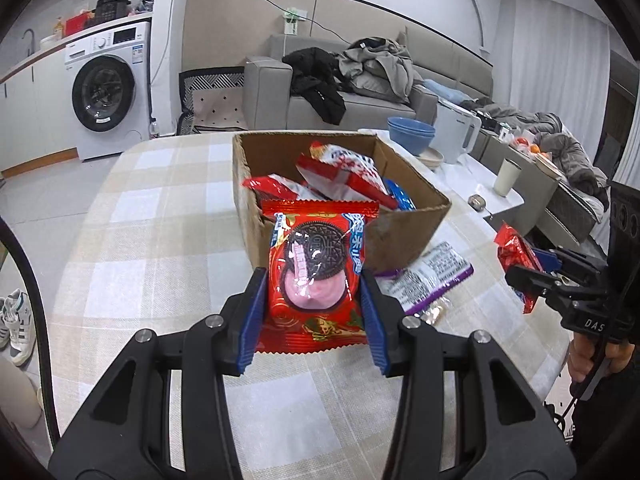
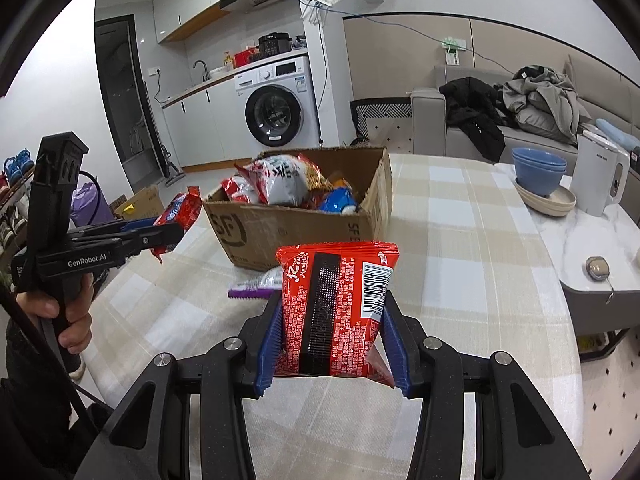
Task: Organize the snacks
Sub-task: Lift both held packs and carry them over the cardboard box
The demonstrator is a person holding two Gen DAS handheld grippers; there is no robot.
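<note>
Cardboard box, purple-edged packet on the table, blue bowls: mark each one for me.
cardboard box (image 1: 400,236), left wrist view, on its bare front wall.
purple-edged packet (image 1: 428,276), left wrist view, on its printed white face.
blue bowls (image 2: 538,172), right wrist view, on the outer side of the stack.

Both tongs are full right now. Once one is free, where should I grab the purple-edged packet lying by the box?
Take the purple packet by its free end, the one pointing away from the box, coming from the open table side. It lies flat on the cloth with its other end against the box wall, so probably slide one finger under the crimped edge and pinch across the thin seam.
</note>
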